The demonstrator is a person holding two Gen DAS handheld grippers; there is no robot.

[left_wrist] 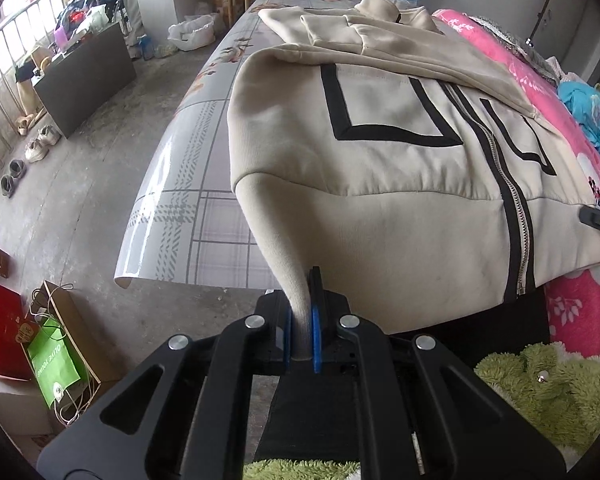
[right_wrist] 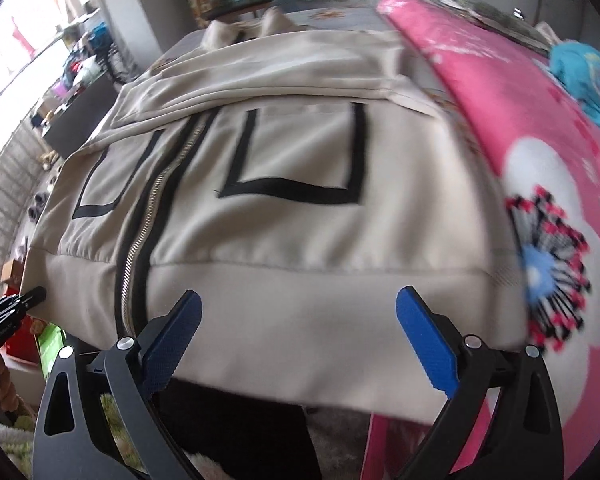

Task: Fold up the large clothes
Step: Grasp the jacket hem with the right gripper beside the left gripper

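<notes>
A cream zip-front jacket with black line trim lies spread on the plaid-covered surface. The left gripper pinches its hem corner at six o'clock; the right gripper hovers, fingers wide and empty, needing the opposite corner before lifting evenly.

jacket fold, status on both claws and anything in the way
Left claw shut on jacket hem corner. Right claw open over hem, gripping nothing. Jacket flat, zipped, sleeves folded across. Pink blanket alongside, not blocking.
</notes>
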